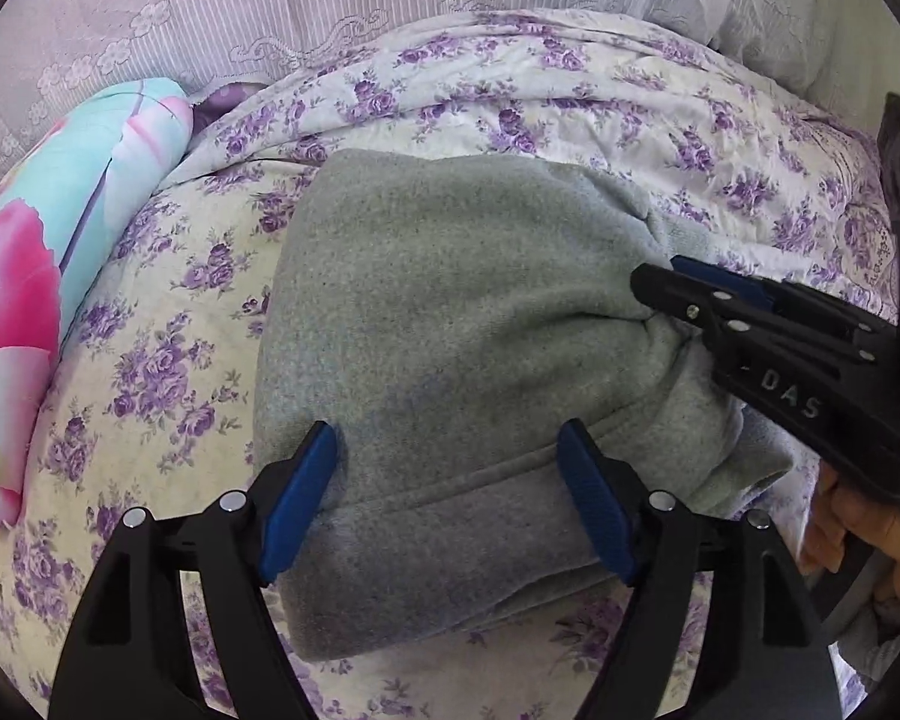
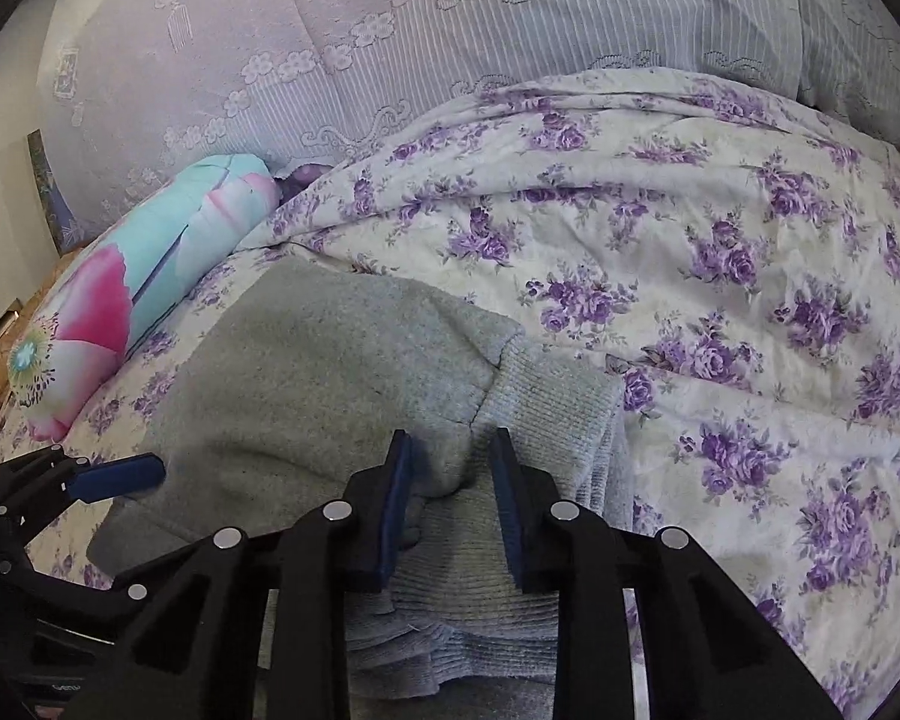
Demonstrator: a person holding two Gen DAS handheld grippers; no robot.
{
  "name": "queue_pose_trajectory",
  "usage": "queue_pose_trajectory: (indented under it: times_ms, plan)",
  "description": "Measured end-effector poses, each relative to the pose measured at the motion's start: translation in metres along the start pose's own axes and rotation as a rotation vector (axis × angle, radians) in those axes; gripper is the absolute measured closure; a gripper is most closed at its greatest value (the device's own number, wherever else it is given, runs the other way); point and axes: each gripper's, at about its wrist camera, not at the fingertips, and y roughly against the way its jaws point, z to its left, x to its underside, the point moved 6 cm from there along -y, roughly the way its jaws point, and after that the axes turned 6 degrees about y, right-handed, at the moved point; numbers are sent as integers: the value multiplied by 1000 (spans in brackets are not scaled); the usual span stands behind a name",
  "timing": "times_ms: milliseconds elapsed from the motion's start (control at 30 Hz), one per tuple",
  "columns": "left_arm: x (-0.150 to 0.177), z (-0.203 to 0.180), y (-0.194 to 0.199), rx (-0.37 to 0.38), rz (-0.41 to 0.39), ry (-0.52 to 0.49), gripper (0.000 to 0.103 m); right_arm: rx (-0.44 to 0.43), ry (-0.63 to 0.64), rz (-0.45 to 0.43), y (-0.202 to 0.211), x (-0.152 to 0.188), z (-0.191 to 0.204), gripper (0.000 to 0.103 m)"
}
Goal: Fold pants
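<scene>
Two claws, one pair of grey pants [image 1: 450, 324], folded on the floral quilt [image 1: 570, 102].
Left gripper [image 1: 450, 504] gapes wide, straddling fabric; right gripper [image 2: 450, 510] pinches the ribbed cuff [image 2: 546, 408].

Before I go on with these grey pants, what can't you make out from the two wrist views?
- Pants waistband end: right wrist view, hidden by the right gripper.
- How many layers are folded: neither view shows it.
- Person's hand: left wrist view, cut off at the edge.
- Bed's near edge: out of frame.
</scene>
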Motion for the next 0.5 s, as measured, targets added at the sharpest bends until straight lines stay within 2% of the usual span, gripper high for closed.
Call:
queue_pose_trajectory:
  times_ms: [67,167,267,333,500]
  plan:
    - [-1,1,5,-4,12,10,29,-12,0,-7,14,-6,4,56]
    - [1,2,19,-16,16,29,29,25,-5,-40,44,-12,7,42]
    - [2,0,40,-20,-5,21,28,63,-34,-59,79,-11,5,31]
    - [3,-2,60,-24,-28,11,24,83,-55,-70,102,-5,4,26]
    - [7,-9,115,-35,-104,-7,14,130,-73,-105,161,11,13,18]
